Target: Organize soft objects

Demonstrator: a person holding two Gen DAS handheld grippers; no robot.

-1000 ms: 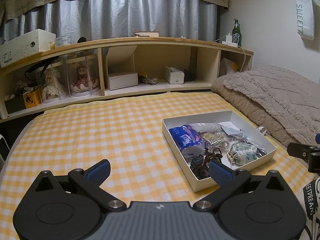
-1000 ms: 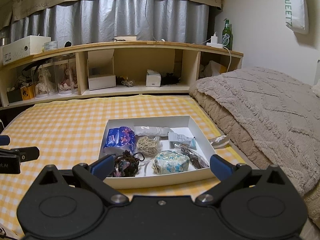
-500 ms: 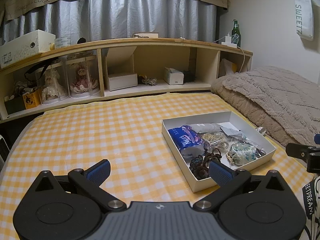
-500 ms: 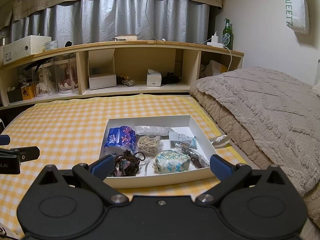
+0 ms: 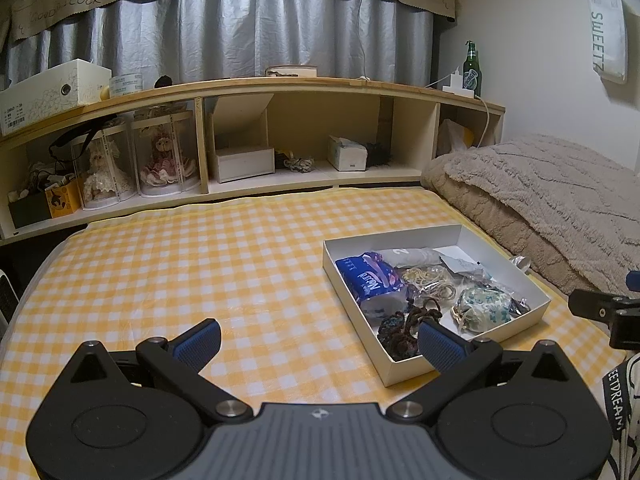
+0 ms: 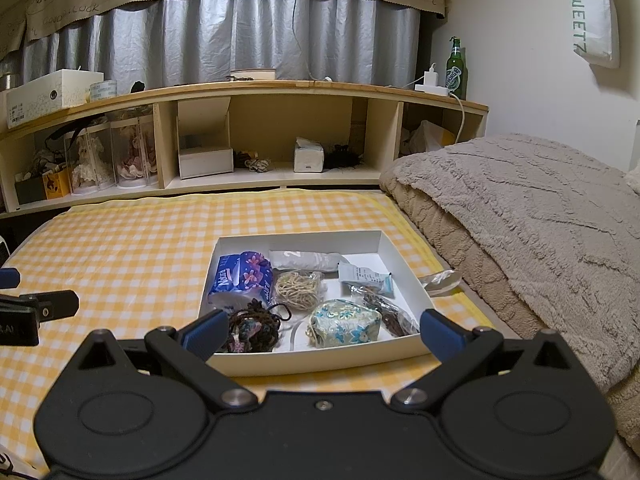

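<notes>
Two grippers here, both spread wide with nothing between the fingers: the left gripper (image 5: 318, 342) hangs over the yellow checked bedspread (image 5: 192, 264), its right finger overlapping the near corner of the white box (image 5: 404, 364), and the right gripper (image 6: 322, 334) sits low just in front of that same box's near wall (image 6: 320, 360), fingers framing it on both sides. Everything soft is inside the box, which lies on the bedspread beside the beige fuzzy blanket (image 6: 532, 216). At the near left there's a dark tangle of hair ties (image 6: 252, 330), with the blue floral tissue pack (image 6: 242, 276) just behind it. In the middle is a bag of pale rubber bands (image 6: 298, 288), and in front of that a little teal floral pouch (image 6: 344, 322). A rolled grey cloth (image 6: 308, 260) lies along the back, a small white packet (image 6: 364, 278) sits toward the right, and a brownish something in clear wrap (image 6: 390, 314) rests against the right wall, can't make out what it is. A crumpled bit of clear plastic (image 6: 440, 280) lies outside the box, between it and the blanket. Further back is the wooden shelf headboard (image 6: 280, 88) with a green bottle (image 6: 454, 70) on top at the right end and a tissue box (image 6: 308, 156) in one cubby.
</notes>
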